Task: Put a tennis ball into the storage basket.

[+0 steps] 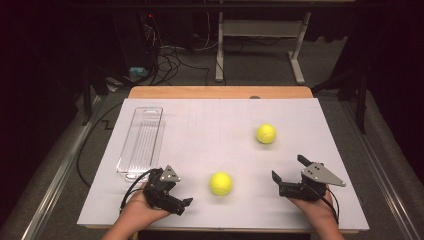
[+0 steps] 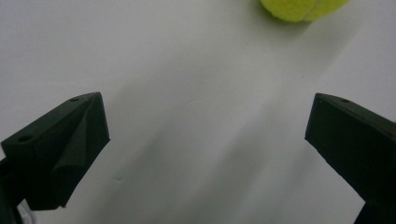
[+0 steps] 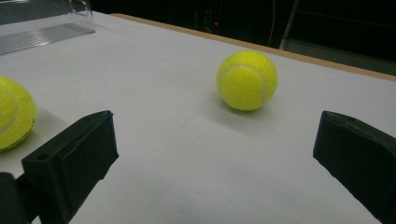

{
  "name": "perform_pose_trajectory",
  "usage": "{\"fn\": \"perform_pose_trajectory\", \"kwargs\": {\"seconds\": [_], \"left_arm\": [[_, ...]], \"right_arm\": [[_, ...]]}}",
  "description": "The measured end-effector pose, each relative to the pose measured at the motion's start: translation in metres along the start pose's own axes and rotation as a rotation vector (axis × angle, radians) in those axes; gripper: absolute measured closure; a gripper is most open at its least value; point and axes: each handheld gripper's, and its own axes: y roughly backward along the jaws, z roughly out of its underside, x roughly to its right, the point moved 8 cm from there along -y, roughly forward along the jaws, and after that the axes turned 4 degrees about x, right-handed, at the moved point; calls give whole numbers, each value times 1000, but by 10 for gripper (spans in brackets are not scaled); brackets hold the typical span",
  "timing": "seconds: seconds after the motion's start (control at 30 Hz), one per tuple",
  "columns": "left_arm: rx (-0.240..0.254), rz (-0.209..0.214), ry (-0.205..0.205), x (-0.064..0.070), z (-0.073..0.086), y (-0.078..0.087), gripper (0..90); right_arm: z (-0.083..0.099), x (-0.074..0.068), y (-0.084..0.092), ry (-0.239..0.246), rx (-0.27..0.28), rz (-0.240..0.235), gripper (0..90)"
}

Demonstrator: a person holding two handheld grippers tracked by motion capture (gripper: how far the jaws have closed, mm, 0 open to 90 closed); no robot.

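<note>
Near tennis ball (image 1: pixel 221 183) sits on the white table sheet (image 1: pixel 210 125) between the two grippers, close to the front edge; fuzzy yellow-green felt, round. In the left gripper view it is cut off by the top edge, only the lower part shows (image 2: pixel 302 8). In the right gripper view it is cut by the left edge (image 3: pixel 14 119), half hidden. Far tennis ball (image 1: pixel 266 133) lies further back and right, well apart from the near one; its white seam curve is clear in the right gripper view (image 3: pixel 247 80).

Left gripper (image 1: pixel 176 198) at front left, jaws spread wide, nothing between them, blocky matte black plastic; small screw holes visible on the jaw tops. Its far jaw is hard to make out in the high view, dark against the hand. Right gripper (image 1: pixel 288 167) at front right, jaws also spread wide, empty, grey three-cornered plate on top.

Clear plastic tray (image 1: pixel 141 142) at left, long, rectangular, ribbed floor, rounded corners; transparent walls faint. Wooden table edge (image 1: pixel 220 92) shows past the sheet. Background dark, cables on floor barely readable.
</note>
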Motion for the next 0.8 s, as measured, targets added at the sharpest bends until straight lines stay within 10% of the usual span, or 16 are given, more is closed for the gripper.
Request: {"fn": "perform_pose_trajectory", "kwargs": {"seconds": [0.8], "left_arm": [[-238, 84, -81, 10, -48, 3, 6]], "right_arm": [[-3, 3, 8, -22, 17, 6, 0]]}}
